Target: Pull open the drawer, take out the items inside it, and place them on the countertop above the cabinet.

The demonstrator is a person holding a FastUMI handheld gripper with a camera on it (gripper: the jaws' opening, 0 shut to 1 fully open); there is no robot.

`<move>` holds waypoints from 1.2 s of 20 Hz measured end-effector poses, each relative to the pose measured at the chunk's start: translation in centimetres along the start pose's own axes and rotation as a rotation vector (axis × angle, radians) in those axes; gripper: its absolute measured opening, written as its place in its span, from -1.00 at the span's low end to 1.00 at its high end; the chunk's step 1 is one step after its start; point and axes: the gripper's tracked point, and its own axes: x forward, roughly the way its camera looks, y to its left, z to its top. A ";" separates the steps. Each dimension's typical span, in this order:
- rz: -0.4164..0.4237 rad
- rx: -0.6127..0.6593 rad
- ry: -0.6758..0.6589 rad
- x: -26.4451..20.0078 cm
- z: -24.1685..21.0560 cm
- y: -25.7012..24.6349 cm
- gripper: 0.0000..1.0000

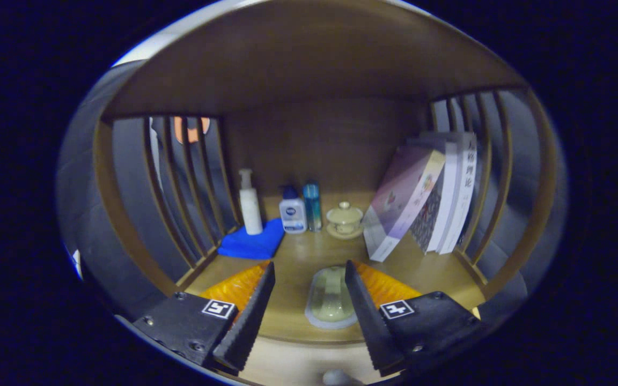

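Note:
A pale green oval dish [331, 297] lies on the wooden countertop [293, 257] close to its front edge. My gripper [309, 267] is open, with its fingers to either side of the dish. The right finger [360, 300] stands right against the dish's edge and the left finger [250, 311] is well apart from it. Below the countertop edge runs a pale drawer front [293, 362] with a round knob [341, 378] between the finger bases. I cannot tell whether the drawer is pulled out.
At the back of the countertop stand a white pump bottle [249, 203] on a folded blue cloth [252, 242], a small white bottle [292, 212], a blue bottle [312, 206] and a lidded tea cup [345, 220]. Books [427, 198] lean against the right slatted side.

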 end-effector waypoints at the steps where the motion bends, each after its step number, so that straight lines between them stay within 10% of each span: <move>1: 0.007 -0.021 -0.047 -1.2 0.2 0.6 0.90; 13: 0.013 -0.011 -0.398 -14.5 -1.6 2.0 0.99; 24: -0.048 -0.001 -0.374 -21.5 -10.8 -0.6 0.99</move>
